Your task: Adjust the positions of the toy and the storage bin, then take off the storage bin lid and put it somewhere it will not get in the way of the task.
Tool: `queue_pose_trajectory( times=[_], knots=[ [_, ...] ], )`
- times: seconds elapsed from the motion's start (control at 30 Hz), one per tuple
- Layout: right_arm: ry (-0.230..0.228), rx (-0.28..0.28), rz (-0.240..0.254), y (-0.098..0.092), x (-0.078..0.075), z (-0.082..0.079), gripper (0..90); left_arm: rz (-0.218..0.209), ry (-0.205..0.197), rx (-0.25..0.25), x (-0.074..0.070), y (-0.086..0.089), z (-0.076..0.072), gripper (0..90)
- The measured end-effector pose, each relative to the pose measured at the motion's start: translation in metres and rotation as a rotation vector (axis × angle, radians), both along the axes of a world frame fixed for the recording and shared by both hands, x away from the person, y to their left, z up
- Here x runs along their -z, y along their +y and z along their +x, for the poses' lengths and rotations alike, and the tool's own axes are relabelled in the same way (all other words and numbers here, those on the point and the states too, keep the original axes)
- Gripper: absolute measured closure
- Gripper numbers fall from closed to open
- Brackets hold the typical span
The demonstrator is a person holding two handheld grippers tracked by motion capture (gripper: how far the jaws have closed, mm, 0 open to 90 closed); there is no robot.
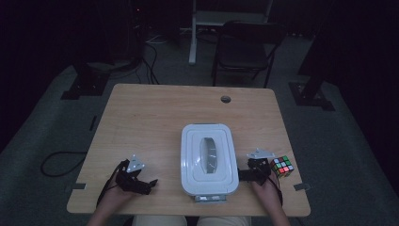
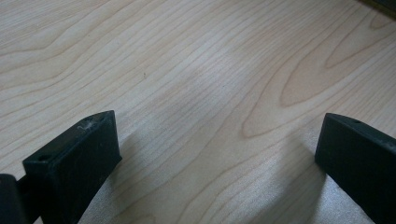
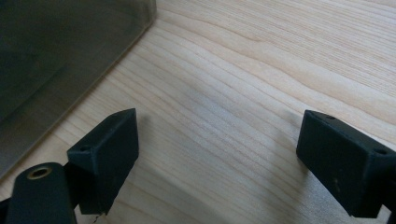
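— Dark room, wooden table (image 1: 155,117); from above, a white box (image 1: 209,159) sits near the front edge, a puzzle cube (image 1: 282,165) by the right gripper (image 1: 245,175).

— Left gripper (image 2: 219,154)?

— Wide open, empty. Right gripper's own view: likewise, and it might nudge the box wall (image 3: 60,60).

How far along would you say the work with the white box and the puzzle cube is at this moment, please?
Nothing looks done yet. The white box sits shut on the table, and the puzzle cube rests beside it. In hand: nothing; the left gripper and right gripper are both open over bare wood. Any handling of the cube or box is left.
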State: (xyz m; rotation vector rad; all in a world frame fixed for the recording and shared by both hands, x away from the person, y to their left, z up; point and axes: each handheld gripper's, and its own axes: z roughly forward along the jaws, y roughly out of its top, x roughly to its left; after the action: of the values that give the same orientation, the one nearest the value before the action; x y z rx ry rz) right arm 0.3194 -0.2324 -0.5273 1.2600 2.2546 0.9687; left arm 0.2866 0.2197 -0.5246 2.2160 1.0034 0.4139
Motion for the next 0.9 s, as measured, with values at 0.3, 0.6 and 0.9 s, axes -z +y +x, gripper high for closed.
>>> queue_pose_trajectory(
  times=[0.3, 0.6, 0.9],
  knots=[
    [0.000, 0.000, 0.000, 0.000, 0.000, 0.000, 12.8, -0.009, 0.001, 0.017, 0.000, 0.004, -0.002, 0.6],
    [0.001, 0.000, 0.000, 0.000, 0.000, 0.000, 12.8, -0.054, 0.002, 0.068, -0.027, 0.000, -0.010, 0.7],
    [0.001, 0.000, 0.000, 0.000, 0.000, 0.000, 12.8, -0.066, -0.001, 0.115, -0.054, -0.012, -0.013, 0.6]
  ],
)
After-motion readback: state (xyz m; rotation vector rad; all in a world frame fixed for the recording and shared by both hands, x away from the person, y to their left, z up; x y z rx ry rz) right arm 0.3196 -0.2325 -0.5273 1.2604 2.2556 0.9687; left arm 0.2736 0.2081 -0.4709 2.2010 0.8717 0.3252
